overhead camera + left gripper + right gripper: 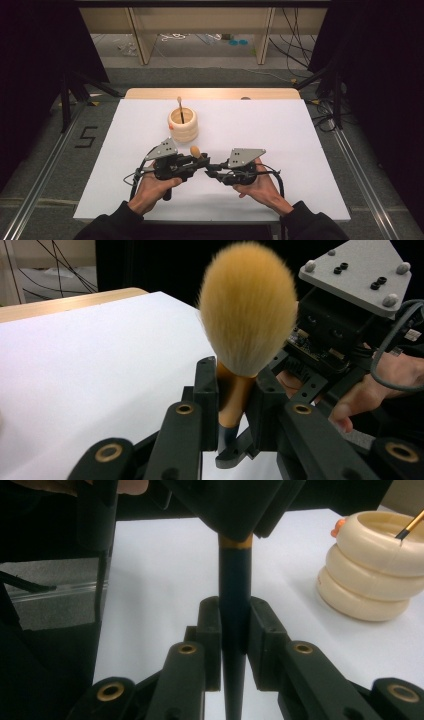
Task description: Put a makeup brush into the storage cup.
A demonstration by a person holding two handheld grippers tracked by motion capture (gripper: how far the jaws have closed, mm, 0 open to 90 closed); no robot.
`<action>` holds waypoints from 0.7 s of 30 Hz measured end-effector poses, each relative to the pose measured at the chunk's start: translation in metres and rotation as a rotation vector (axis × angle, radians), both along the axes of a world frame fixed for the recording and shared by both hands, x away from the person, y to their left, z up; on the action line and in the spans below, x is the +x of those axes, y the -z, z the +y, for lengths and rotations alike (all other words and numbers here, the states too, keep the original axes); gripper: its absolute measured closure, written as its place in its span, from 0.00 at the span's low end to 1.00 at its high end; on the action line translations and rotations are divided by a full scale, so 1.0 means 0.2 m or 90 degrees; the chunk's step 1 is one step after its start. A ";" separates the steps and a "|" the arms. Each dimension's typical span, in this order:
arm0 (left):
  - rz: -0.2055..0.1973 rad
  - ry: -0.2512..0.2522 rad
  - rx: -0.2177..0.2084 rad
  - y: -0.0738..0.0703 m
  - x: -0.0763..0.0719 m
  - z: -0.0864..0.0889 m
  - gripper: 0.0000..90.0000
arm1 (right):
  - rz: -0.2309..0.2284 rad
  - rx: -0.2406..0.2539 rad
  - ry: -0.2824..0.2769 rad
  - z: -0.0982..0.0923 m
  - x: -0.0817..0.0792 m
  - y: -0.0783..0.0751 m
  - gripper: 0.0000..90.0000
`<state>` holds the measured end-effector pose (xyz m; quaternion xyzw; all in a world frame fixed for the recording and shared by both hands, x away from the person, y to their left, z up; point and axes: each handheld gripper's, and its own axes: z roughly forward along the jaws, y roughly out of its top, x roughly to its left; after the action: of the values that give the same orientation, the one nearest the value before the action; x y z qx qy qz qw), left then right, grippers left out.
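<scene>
A makeup brush with a fluffy orange-tan head (pixel 195 151) (pixel 247 305) is held level between both grippers over the white board. My left gripper (pixel 202 161) (pixel 235 400) is shut on its gold ferrule (pixel 234 395), just below the bristles. Facing it from the other side, my right gripper (pixel 213 171) (pixel 234 625) is shut on the brush's dark tapered handle (pixel 234 605). The jaw tips of the two grippers almost meet. A hand holds each gripper near the board's front edge.
A cream ribbed holder (pixel 182 125) (pixel 372 575) stands behind the grippers with a thin brush (pixel 180 107) (pixel 412 525) upright in it. The white board (pixel 280 135) lies on a wooden table (pixel 210 93). Dark curtains and metal rails flank both sides.
</scene>
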<state>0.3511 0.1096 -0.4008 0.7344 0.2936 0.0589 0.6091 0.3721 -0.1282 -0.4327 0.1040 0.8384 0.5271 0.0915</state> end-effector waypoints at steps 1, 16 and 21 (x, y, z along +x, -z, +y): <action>-0.002 0.002 -0.003 0.00 0.00 0.00 0.86 | 0.011 -0.009 -0.003 0.00 0.00 0.00 0.86; -0.004 -0.007 -0.036 -0.01 0.00 -0.01 0.81 | 0.054 0.033 0.003 -0.01 0.00 0.00 0.88; -0.242 -0.022 0.108 -0.01 0.12 0.06 0.80 | 0.063 0.072 0.007 -0.02 0.01 -0.01 0.88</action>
<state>0.3751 0.1208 -0.3993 0.7536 0.1800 0.2314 0.5883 0.3734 -0.1317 -0.4313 0.1395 0.8102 0.5674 0.0472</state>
